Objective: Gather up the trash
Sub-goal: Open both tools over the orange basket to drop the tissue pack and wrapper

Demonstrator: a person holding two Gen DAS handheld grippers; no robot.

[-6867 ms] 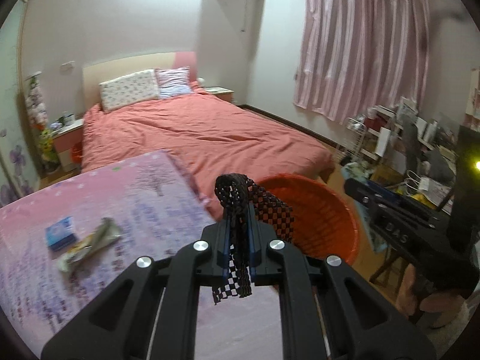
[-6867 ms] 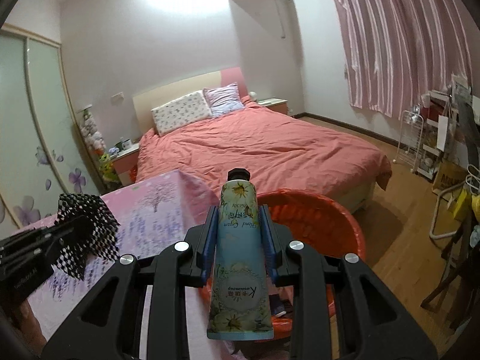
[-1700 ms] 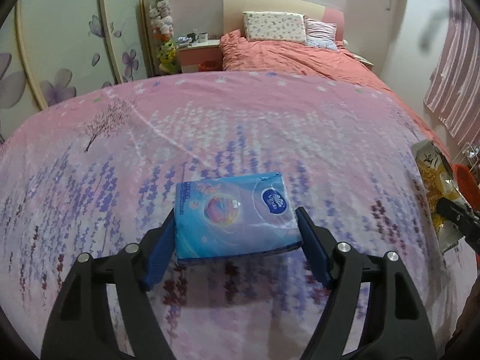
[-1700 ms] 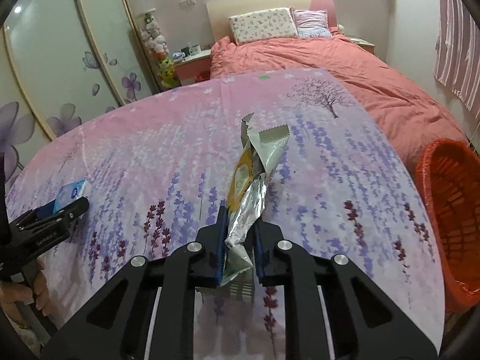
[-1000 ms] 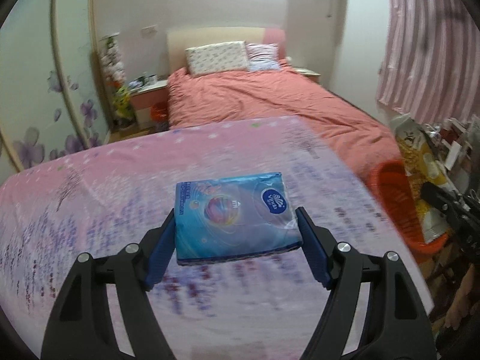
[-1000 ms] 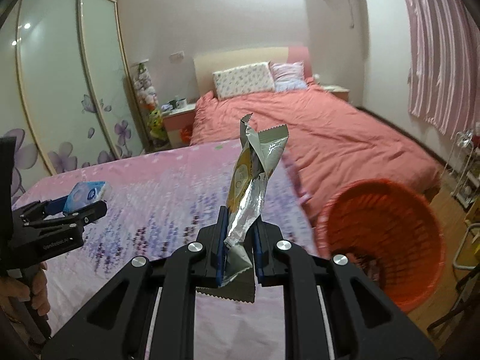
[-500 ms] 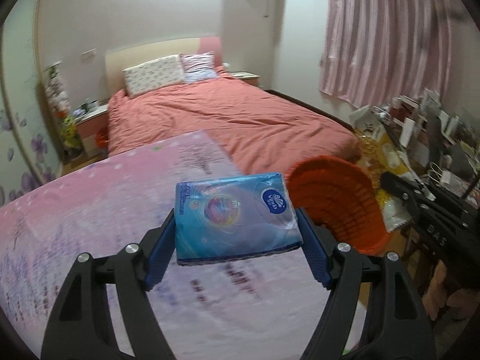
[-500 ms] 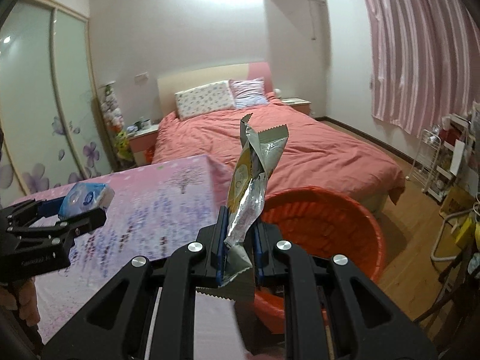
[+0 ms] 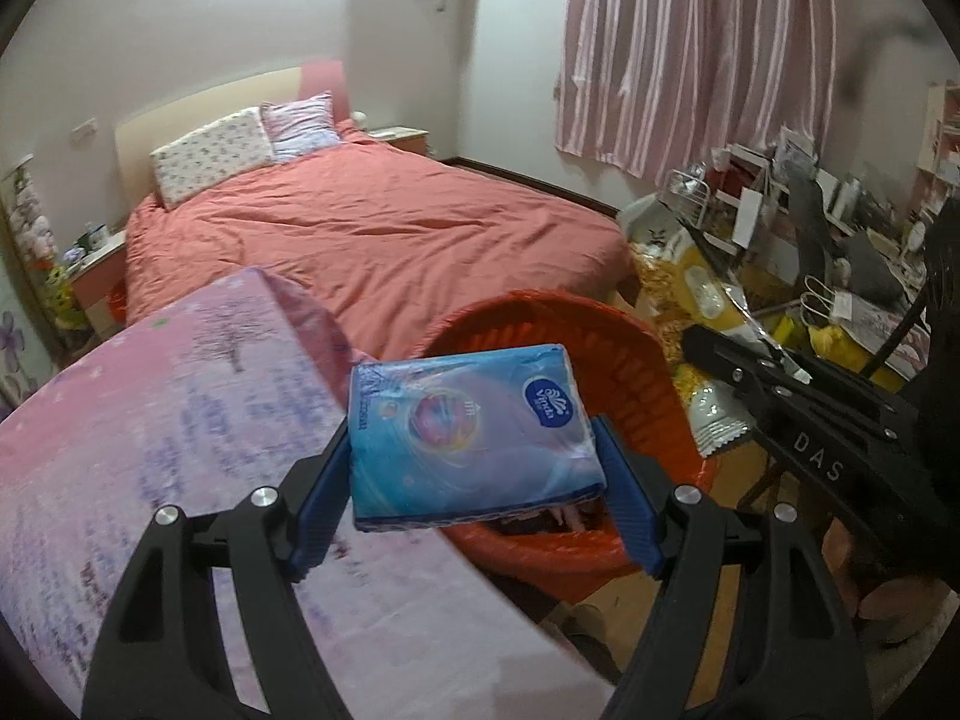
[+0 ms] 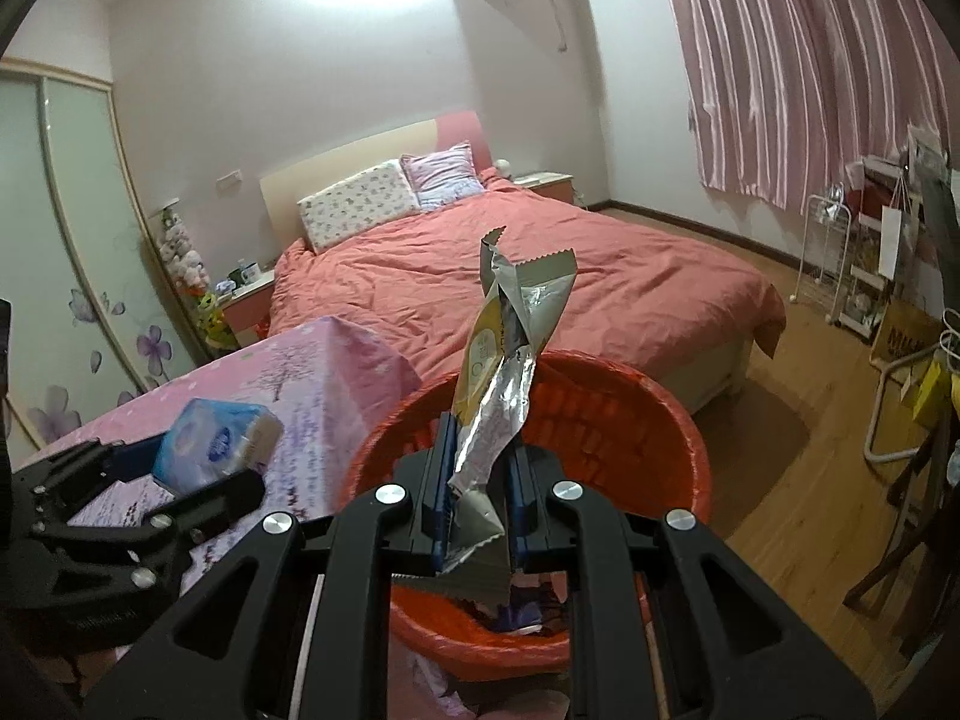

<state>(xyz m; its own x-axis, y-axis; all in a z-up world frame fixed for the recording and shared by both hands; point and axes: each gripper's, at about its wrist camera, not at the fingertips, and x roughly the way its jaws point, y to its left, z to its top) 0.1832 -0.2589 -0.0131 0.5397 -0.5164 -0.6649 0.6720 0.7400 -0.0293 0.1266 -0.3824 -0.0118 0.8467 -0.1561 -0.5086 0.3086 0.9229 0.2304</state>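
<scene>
My left gripper (image 9: 474,480) is shut on a blue tissue pack (image 9: 468,420) and holds it at the near rim of the orange basket (image 9: 636,360). My right gripper (image 10: 477,480) is shut on a crumpled silver and yellow snack wrapper (image 10: 504,378), held upright over the orange basket (image 10: 630,414). The right gripper with the wrapper also shows in the left wrist view (image 9: 720,354), above the basket's right side. The tissue pack also shows in the right wrist view (image 10: 216,444). Trash lies at the basket's bottom.
A table with a pink flowered cloth (image 9: 150,432) lies left of the basket. A bed with a red cover (image 9: 372,228) stands beyond. A cluttered rack and desk (image 9: 780,192) stand at the right under pink curtains. Wooden floor (image 10: 798,420) lies right of the basket.
Both grippers have swung right from the table toward the basket, each still holding its item. The basket is now nearer and directly under the wrapper.
</scene>
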